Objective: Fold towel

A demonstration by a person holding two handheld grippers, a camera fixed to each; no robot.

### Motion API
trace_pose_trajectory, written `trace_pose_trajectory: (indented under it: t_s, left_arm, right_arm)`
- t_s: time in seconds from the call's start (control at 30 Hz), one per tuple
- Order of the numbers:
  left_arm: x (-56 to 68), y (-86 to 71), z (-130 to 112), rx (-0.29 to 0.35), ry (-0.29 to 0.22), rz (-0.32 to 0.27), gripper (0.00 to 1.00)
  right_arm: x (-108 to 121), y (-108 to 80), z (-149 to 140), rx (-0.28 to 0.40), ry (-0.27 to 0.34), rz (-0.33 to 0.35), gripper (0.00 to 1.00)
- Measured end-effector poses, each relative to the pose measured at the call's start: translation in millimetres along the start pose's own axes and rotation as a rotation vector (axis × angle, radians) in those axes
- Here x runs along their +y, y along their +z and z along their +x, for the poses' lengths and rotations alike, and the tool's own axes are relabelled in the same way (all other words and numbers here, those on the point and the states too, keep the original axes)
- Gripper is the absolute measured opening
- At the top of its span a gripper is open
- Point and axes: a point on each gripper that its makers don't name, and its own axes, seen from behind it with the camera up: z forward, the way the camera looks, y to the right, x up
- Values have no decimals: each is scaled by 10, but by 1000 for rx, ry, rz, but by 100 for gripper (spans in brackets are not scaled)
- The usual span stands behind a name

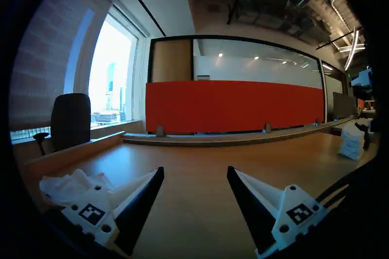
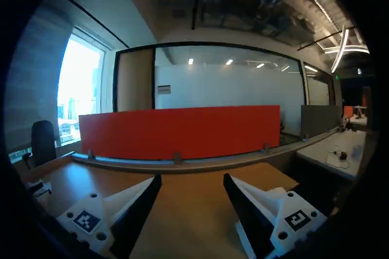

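Observation:
A crumpled white towel (image 1: 73, 185) lies on the wooden table (image 1: 204, 162) at the lower left of the left gripper view, partly hidden behind that gripper's left finger. My left gripper (image 1: 194, 174) hovers open over bare wood to the right of the towel, with nothing between its fingers. A stack of folded white cloth (image 1: 352, 145) sits at the table's far right. In the right gripper view, my right gripper (image 2: 190, 181) is open above the wooden table (image 2: 194, 200) and holds nothing.
A red divider panel (image 1: 233, 106) runs along the table's far edge. A black office chair (image 1: 70, 120) stands by the window at the left. A second, white desk (image 2: 335, 154) with small items lies off to the right past the table's edge.

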Motion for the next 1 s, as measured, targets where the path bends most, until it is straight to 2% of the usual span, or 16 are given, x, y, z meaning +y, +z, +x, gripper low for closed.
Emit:
trace_pose_trajectory:
  t_s: [0.17, 0.4, 0.6, 1.0]
  left_arm:
    - [1, -1, -6, 0, 0, 0, 96]
    - [11, 2, -14, 0, 0, 0, 96]
    - [18, 2, -19, 0, 0, 0, 96]
    - [18, 3, -16, 0, 0, 0, 96]
  right_arm:
    - [-8, 26, -83, 19, -38, 12, 99]
    - [-29, 62, -301, 28, -53, 30, 99]
    - [43, 74, -558, 21, -28, 37, 99]
    - [351, 102, -1046, 24, 11, 4, 99]
